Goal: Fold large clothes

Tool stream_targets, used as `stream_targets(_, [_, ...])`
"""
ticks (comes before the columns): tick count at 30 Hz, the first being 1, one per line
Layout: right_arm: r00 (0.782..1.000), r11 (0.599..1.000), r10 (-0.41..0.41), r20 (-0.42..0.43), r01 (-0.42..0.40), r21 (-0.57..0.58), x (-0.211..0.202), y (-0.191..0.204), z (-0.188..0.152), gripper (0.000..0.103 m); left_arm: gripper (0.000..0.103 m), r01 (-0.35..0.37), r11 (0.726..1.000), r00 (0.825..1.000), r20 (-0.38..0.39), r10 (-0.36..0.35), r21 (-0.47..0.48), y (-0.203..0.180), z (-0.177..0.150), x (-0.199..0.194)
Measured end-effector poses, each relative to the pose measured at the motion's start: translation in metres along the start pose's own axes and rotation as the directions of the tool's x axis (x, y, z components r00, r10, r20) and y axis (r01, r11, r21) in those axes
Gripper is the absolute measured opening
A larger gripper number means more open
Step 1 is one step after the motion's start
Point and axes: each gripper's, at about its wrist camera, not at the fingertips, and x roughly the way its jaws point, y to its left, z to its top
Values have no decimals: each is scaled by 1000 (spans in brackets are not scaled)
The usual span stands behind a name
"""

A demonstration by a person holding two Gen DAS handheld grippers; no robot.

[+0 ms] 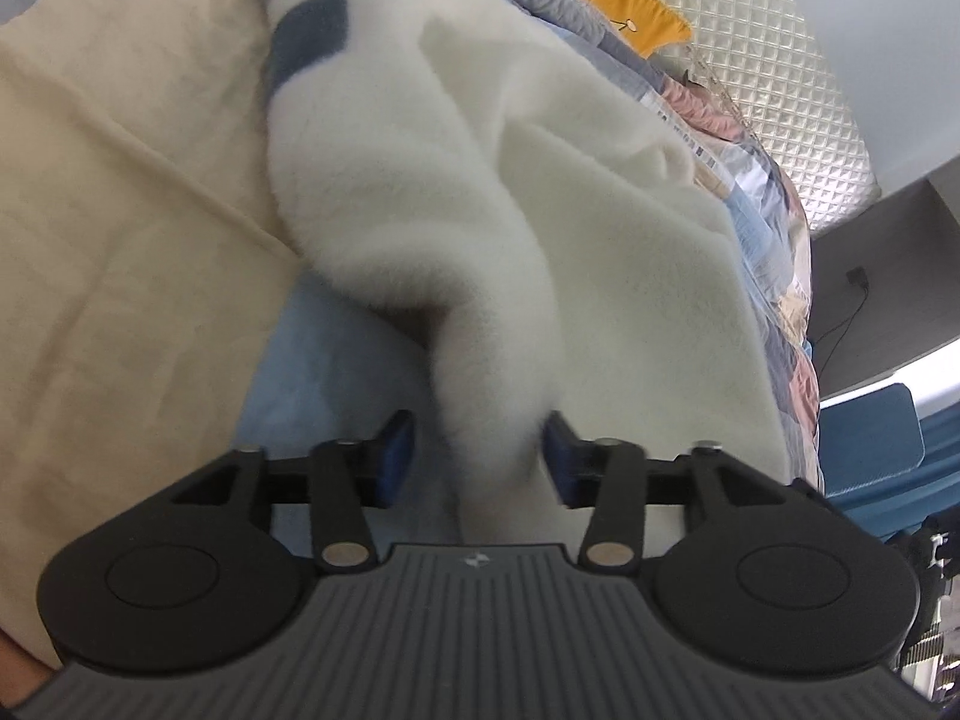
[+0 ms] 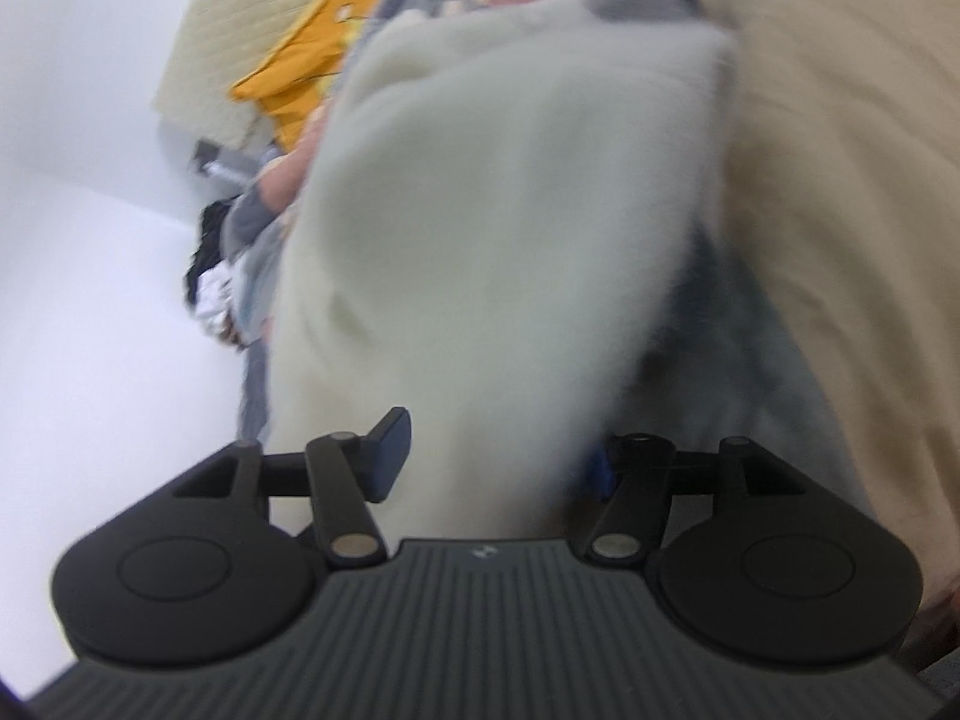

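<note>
- The left gripper (image 1: 477,456) pinches a bunched fold of the white fleece garment (image 1: 444,180) between its blue pads (image 1: 393,459).
- The right gripper (image 2: 498,456) clamps the same fleece (image 2: 498,210); its far pad is hidden by cloth.
- Ahead of both sets of fingers, the garment drapes over a cream sheet (image 1: 120,192).

My left wrist camera sits just behind its fingers, close over the white fleece garment (image 1: 456,192), facing the far quilted headboard (image 1: 750,30). My right wrist camera looks along its fingers, equally near, sharing that garment (image 2: 498,228) and headboard (image 2: 252,36).
</note>
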Motion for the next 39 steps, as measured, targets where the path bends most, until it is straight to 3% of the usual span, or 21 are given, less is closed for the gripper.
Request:
stream_targets(8, [999,999,-37,22,37,24,14,-8,6,61,54,45,993,999,-8,-46,-105,22,5,25])
stream_targets(9, [999,999,-31,24,30,22,15,-7,7,61,51,57,992,998,-7,-58,-109,21,4,27])
stream_targets(11, [1000,1000,-18,23,18,16,14,-9,9,59,28,94,989,995,-8,-96,-115,21,4,28])
stream_targets(12, [1000,1000,-10,23,9,10,14,-9,8,55,25,107,988,994,-1,-108,-114,20,4,26])
stream_targets(13, [1000,1000,2,27,-2,-3,14,-7,8,42,18,113,988,994,10,-113,-103,17,3,24])
stream_targets(16, [998,997,31,60,-27,-67,7,0,5,20,13,122,991,991,55,-119,-47,7,0,11])
stream_targets(20, [987,987,106,122,-89,-135,-7,11,0,13,12,179,984,975,139,-175,-20,1,-2,-20])
stream_targets(25, [962,956,227,154,-190,-224,-35,30,-12,12,12,277,961,926,264,-269,9,-2,-1,-75])
stream_targets(31, [907,880,370,201,-272,-390,-86,89,-22,12,11,377,925,861,348,-371,53,-13,5,-145])
stream_targets(36, [863,820,456,220,-311,-481,-140,143,-7,12,11,398,900,795,422,-436,179,-52,11,-219])
stream_targets(39, [836,778,505,217,-331,-534,-172,180,1,12,12,374,888,754,470,-459,267,-85,16,-272])
